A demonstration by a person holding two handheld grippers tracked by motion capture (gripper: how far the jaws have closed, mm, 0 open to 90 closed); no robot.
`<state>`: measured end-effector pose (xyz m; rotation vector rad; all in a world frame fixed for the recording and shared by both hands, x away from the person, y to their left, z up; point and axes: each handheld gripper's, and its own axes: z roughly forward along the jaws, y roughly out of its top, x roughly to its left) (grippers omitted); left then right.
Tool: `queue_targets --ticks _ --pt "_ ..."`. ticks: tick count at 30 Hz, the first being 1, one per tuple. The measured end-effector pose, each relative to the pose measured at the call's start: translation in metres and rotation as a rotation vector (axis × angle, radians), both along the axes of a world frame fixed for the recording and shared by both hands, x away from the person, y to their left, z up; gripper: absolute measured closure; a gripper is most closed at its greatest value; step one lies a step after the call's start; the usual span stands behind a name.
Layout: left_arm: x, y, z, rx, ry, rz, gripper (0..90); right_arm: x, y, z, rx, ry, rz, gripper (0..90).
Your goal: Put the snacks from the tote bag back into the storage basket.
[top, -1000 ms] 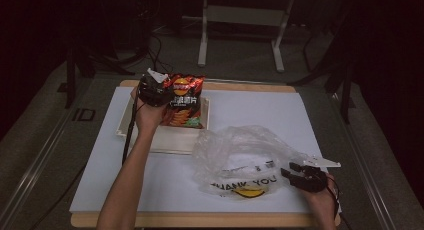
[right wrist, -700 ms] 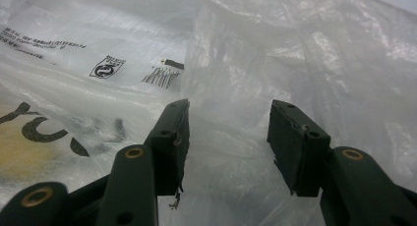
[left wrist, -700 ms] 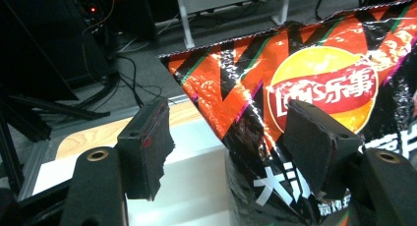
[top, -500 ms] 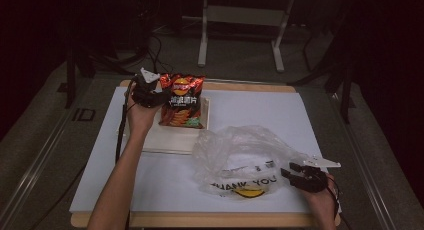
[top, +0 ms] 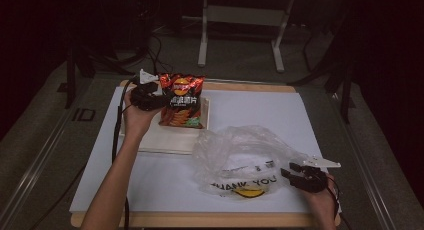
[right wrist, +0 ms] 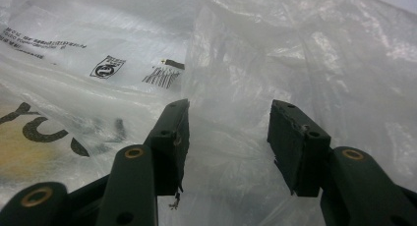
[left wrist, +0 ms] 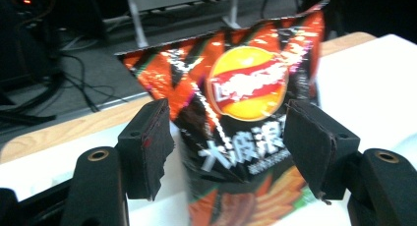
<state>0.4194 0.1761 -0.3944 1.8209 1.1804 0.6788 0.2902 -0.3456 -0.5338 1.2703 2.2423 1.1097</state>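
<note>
Left gripper (top: 159,101), seen from the high view at the far left of the table, has its two black jaws closed on the sides of the chip bag (top: 182,101); in the left gripper view the jaws stand fairly wide, the red-and-black chip bag (left wrist: 236,137) filling the gap between the pads (left wrist: 147,142), its yellow logo facing the camera. The bag stands upright, its lower edge over the shallow pale tray (top: 165,140) near the table's far edge. Against the frame of one second ago, the bag and left gripper sit higher and slightly farther toward the back of the table, the bag's lower edge lifted off the tray floor; the jaw spacing is unchanged. Right gripper (top: 295,171), at the near right corner, has kept its place: its jaws are parted at the edge of the clear plastic bag (top: 240,155), and in the right gripper view the crumpled film of the plastic bag (right wrist: 236,54) lies between and beyond the pads (right wrist: 172,137) without being pinched. The plastic bag rests on the white table mat (top: 280,110), well apart from the tray.
</note>
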Motion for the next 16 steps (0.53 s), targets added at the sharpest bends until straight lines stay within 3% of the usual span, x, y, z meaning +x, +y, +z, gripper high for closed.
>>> queue_targets --ticks 4,11,16 --pt "-0.008 -0.002 0.004 -0.012 0.017 -0.046 35.3 0.0 0.0 0.0 -0.001 0.0 0.001 50.2" --pt "-0.027 -0.004 0.007 -0.096 0.038 -0.112 35.4 0.0 0.0 0.0 0.001 0.0 0.002 50.2" --pt "-0.04 -0.007 0.005 -0.066 0.039 -0.124 35.3 0.0 0.0 0.0 0.0 0.0 0.003 50.2"
